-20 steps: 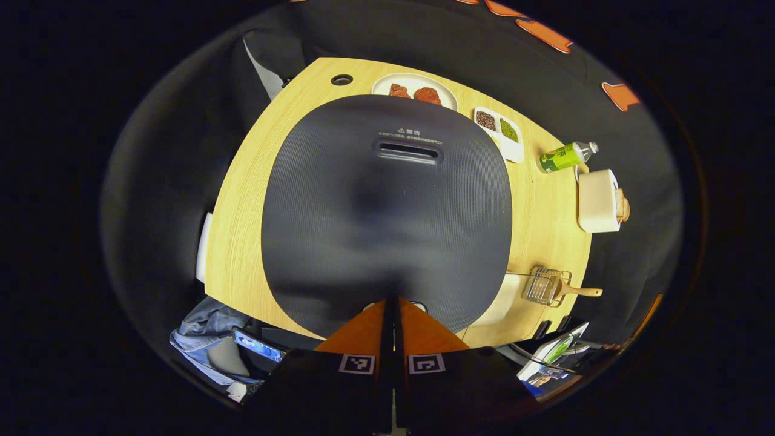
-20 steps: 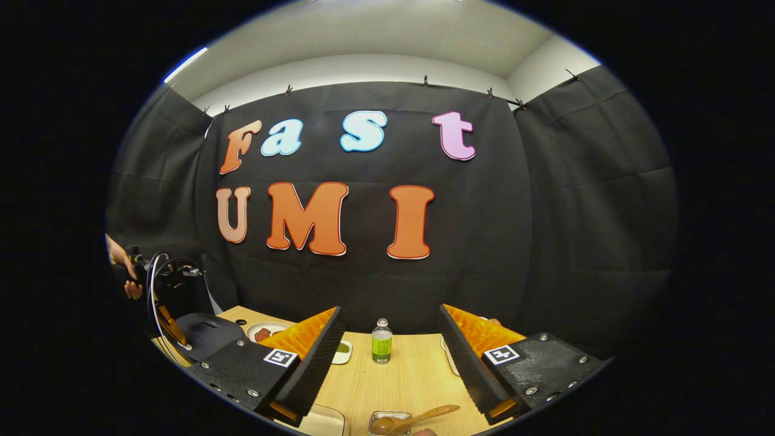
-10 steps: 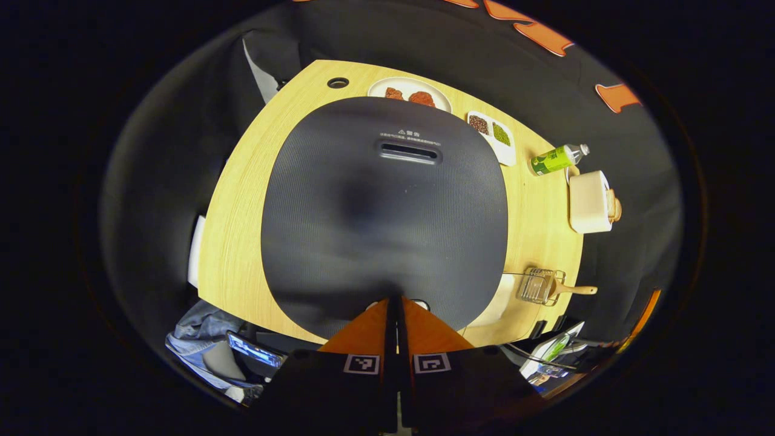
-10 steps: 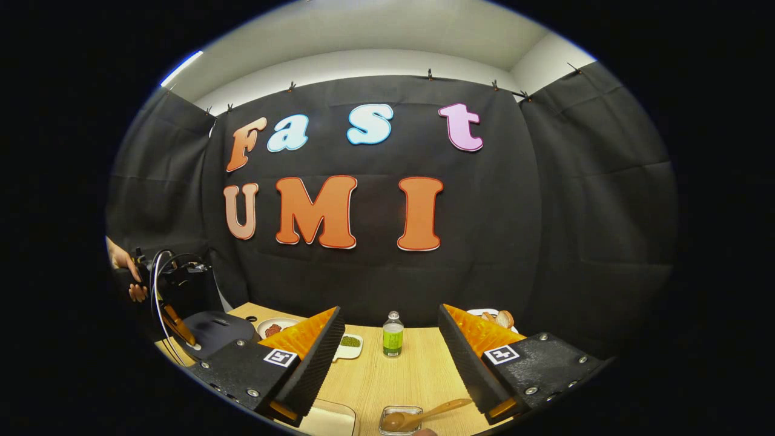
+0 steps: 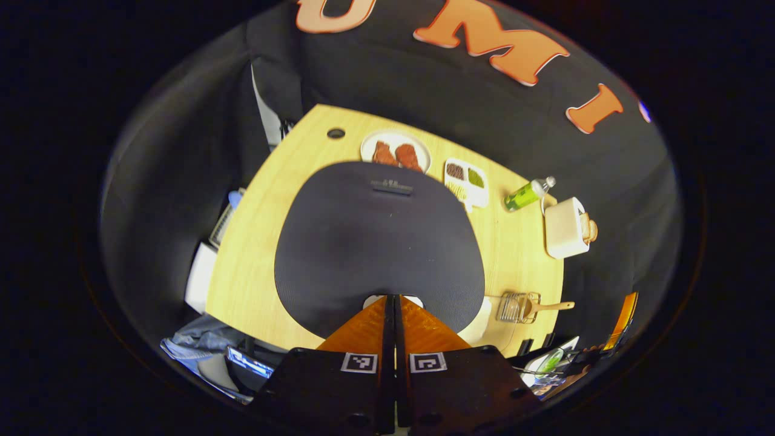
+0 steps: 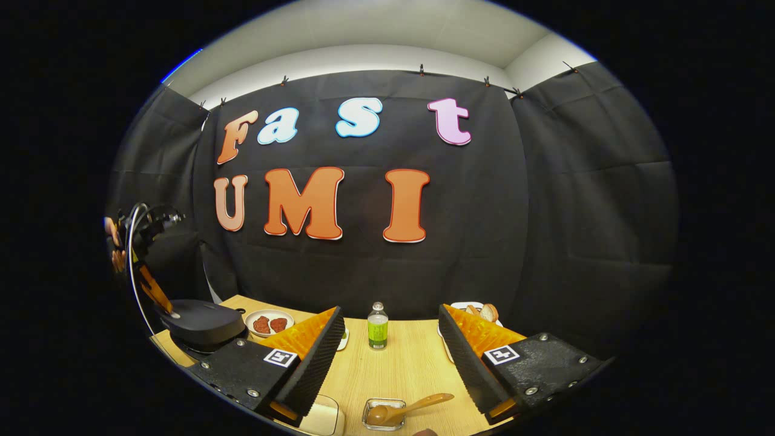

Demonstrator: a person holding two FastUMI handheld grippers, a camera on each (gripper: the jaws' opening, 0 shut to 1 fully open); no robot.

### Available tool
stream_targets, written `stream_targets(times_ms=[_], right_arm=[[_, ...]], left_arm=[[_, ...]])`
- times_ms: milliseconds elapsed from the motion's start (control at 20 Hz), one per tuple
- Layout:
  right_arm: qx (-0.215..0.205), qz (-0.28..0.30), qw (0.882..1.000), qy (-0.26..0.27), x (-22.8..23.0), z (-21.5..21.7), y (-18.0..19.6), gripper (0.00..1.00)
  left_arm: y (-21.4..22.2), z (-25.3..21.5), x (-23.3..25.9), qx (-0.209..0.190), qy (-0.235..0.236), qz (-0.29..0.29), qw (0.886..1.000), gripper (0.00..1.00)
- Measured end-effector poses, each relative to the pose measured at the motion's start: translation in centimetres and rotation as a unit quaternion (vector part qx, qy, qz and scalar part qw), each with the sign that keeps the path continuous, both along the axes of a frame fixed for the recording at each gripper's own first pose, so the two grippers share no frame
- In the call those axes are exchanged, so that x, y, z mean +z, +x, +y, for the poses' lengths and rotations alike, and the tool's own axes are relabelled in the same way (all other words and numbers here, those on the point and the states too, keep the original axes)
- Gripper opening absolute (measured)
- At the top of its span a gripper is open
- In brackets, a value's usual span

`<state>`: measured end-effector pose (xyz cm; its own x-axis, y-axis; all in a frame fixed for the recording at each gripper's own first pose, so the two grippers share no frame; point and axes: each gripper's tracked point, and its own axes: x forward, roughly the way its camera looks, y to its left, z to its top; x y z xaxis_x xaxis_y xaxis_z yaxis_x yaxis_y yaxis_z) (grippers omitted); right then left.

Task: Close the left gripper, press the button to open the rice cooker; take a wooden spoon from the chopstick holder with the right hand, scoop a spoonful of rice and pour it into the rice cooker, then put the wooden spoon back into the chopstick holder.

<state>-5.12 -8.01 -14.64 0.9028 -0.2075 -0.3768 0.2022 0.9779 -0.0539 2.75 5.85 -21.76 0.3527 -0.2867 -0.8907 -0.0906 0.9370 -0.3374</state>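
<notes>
Left gripper view looked down along the left gripper (image 5: 394, 303), whose two fingers were pressed together with nothing between them, their tips over the near edge of the rice cooker (image 5: 378, 242) at its pale button (image 5: 370, 300); whether they touched it could not be told. The cooker's dark lid was down, its vent slot (image 5: 392, 187) at the far side. On the wooden table (image 5: 254, 242) beyond it sat a round plate of reddish meat pieces (image 5: 395, 152), a divided dish of grains (image 5: 466, 181), a green bottle (image 5: 527, 194) lying over in this view, and a white toaster (image 5: 564, 227). To the right, near the table's near edge, a wire chopstick holder (image 5: 514, 307) held the wooden spoon (image 5: 548, 306), handle pointing right. In the right gripper view the right gripper (image 6: 390, 363) was wide open and empty, held above the table with the green bottle (image 6: 378, 327) standing upright between its fingers farther off. Just below, a clear holder (image 6: 382, 414) contained the wooden spoon (image 6: 412, 407), handle angled up to the right. At far left the other gripper (image 6: 158, 298) pointed down onto the cooker (image 6: 203, 324), with a hand (image 6: 115, 245) gripping it.
</notes>
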Motion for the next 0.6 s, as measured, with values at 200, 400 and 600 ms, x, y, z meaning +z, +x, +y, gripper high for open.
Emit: stream_targets(times_ms=[200,400,600], right_arm=[[-0.007,0.025,1.000,-0.002,-1.9,-1.1,-1.2,0.96],[-0.016,0.057,0.998,0.006,-4.3,-1.6,-2.4,0.96],[-0.021,0.098,0.995,0.024,-7.3,-2.0,-4.0,0.97]], left_arm=[[3.5,1.6,6.4,0.002,0.061,-0.178,0.982,0.22],[2.5,1.2,10.8,0.000,0.133,-0.289,0.948,0.46],[1.1,-1.5,12.8,-0.003,0.174,-0.383,0.907,0.55]])
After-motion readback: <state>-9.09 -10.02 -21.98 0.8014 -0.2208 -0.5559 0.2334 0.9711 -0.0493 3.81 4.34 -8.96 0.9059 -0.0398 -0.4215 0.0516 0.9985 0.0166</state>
